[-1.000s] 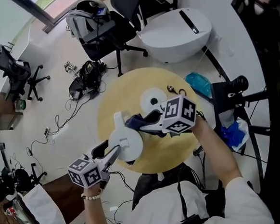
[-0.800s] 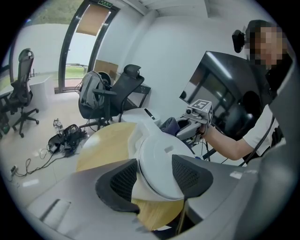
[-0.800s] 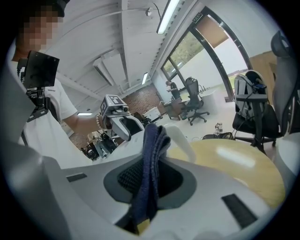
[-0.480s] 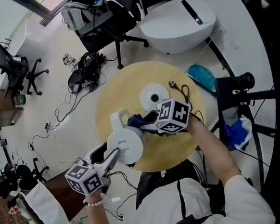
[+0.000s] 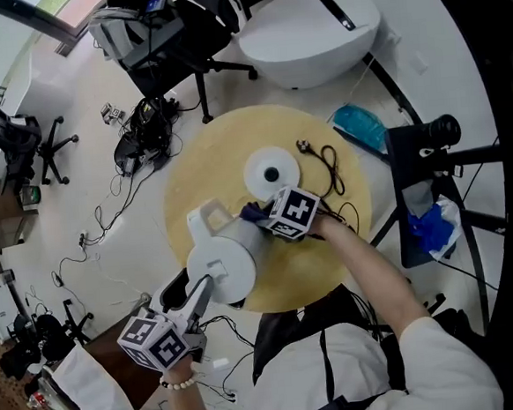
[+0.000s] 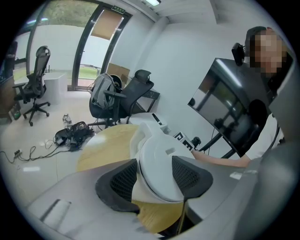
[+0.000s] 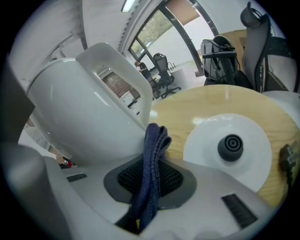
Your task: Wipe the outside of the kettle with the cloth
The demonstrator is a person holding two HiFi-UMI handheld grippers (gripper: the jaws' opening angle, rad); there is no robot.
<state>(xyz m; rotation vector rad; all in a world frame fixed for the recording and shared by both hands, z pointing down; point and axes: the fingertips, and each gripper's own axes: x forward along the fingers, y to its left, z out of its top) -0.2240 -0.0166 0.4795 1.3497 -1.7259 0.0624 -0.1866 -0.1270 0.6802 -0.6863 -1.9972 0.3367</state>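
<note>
A white kettle (image 5: 221, 263) is held tilted above the round wooden table (image 5: 192, 174), its handle (image 5: 199, 222) toward the far left. My left gripper (image 5: 200, 291) comes from the near side, and its pads (image 6: 123, 180) press on the kettle body (image 6: 159, 164) from both sides. My right gripper (image 5: 257, 215) is shut on a folded dark blue cloth (image 5: 252, 212). In the right gripper view the cloth (image 7: 153, 159) stands up between the jaws, its top edge touching the kettle's wall (image 7: 84, 117). The kettle's white power base (image 5: 271, 170) lies just beyond.
A black cable (image 5: 327, 163) lies on the table's far right. Around the table stand a white pod-shaped unit (image 5: 313, 27), black office chairs (image 5: 168, 39), a teal bag (image 5: 361, 129) and a camera stand (image 5: 428, 142). Cables (image 5: 140, 134) lie on the floor.
My right gripper has sunk with the cloth along the kettle's side, closer to the table. The left gripper still holds the kettle in place, with a slight roll.
</note>
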